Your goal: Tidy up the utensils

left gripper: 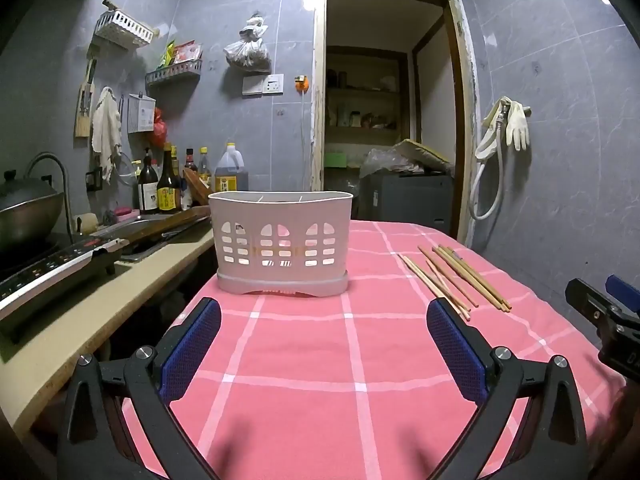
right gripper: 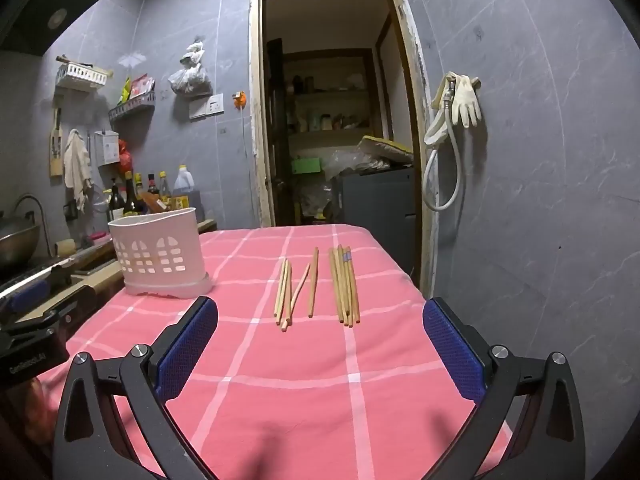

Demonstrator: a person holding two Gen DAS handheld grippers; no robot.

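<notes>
A white slotted utensil holder (left gripper: 282,248) stands upright on the pink checked tablecloth (left gripper: 320,360); it also shows at the left in the right wrist view (right gripper: 160,254). Several wooden chopsticks (right gripper: 316,290) lie flat on the cloth in two loose groups, lighter ones on the left and darker ones (right gripper: 345,286) on the right; they show at the right in the left wrist view (left gripper: 452,278). My left gripper (left gripper: 324,312) is open and empty, in front of the holder. My right gripper (right gripper: 320,312) is open and empty, just short of the chopsticks' near ends.
A counter (left gripper: 100,300) with an induction hob (left gripper: 52,268), a wok (left gripper: 28,212), a sink and sauce bottles (left gripper: 168,184) runs along the left. An open doorway (left gripper: 384,120) lies behind the table. Gloves and a hose (left gripper: 504,136) hang on the right wall.
</notes>
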